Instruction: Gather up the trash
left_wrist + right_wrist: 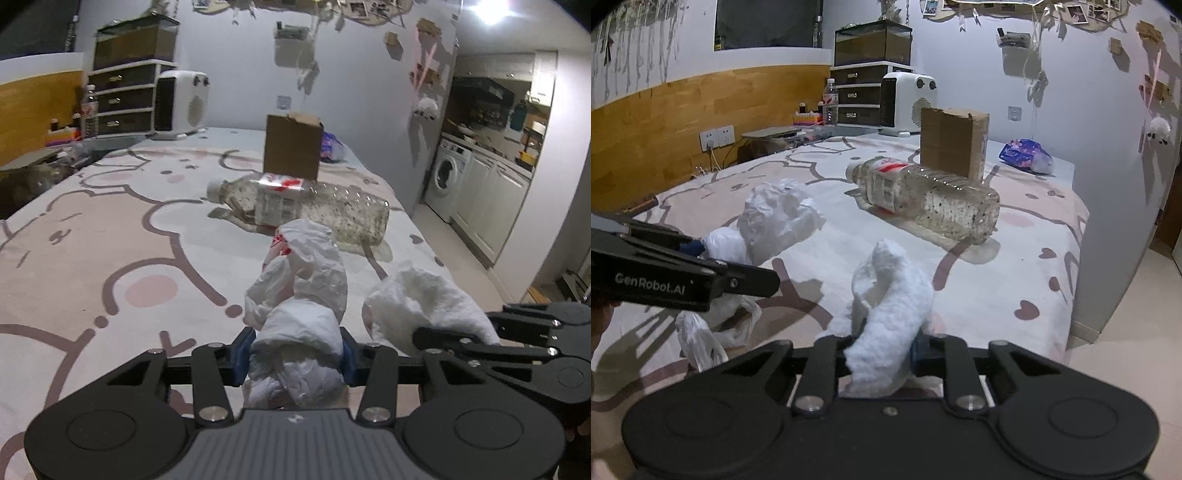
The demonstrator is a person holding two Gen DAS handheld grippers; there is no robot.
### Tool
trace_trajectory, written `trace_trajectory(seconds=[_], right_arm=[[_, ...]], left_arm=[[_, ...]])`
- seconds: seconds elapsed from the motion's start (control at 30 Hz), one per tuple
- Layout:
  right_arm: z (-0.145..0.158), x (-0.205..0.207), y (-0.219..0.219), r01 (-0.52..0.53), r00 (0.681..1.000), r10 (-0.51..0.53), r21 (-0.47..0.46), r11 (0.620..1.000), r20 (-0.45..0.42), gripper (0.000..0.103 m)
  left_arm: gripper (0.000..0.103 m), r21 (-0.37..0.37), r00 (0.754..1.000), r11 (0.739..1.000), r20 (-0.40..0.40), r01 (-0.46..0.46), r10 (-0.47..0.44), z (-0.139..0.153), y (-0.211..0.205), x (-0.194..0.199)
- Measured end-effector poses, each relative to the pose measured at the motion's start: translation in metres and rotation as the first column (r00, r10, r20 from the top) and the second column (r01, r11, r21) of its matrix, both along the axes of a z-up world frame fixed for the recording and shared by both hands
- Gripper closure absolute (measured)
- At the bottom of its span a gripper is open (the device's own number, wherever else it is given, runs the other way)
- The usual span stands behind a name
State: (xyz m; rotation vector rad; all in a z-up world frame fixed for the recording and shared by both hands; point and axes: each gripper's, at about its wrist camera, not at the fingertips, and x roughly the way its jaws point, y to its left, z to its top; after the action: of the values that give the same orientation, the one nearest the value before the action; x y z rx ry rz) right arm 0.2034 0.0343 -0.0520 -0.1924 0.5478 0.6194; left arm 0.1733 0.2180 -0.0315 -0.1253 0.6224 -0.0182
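Both wrist cameras are looking forward and slightly downward, low and close over the pink-patterned bedspread (110, 236). Both views are sharing the clear plastic bottle lying on its side (306, 206) and the upright brown cardboard box (955, 142).

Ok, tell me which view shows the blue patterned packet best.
Right wrist view: the blue patterned packet lies fully in sight beside the cardboard box. In the left wrist view the box hides most of it, leaving only an edge.
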Motion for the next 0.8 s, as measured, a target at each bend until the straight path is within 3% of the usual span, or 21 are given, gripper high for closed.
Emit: trace_trajectory(seconds=[0.4, 0.57, 0.8], right_arm=[[0.033, -0.022, -0.042, 0.04, 0.997, -0.046, 0.092, 0.995, 0.066, 0.084], [0.043, -0.032, -0.069, 0.08, 0.993, -0.09, 0.116, 0.99, 0.08, 0.084], [0.051, -0.045, -0.109, 0.14, 0.984, -0.154, 0.135, 0.981, 0.095, 0.084]], left_arm=[[0.056, 0.072, 0.994, 0.996, 0.099, -0.052, 0.045, 0.032, -0.032, -0.024], [0.056, 0.108, 0.991, 0.993, 0.129, -0.041, 0.027, 0.039, -0.058, -0.03], [0.056, 0.097, 0.988, 0.995, 0.151, 0.0, -0.015, 0.042, -0.096, -0.033]])
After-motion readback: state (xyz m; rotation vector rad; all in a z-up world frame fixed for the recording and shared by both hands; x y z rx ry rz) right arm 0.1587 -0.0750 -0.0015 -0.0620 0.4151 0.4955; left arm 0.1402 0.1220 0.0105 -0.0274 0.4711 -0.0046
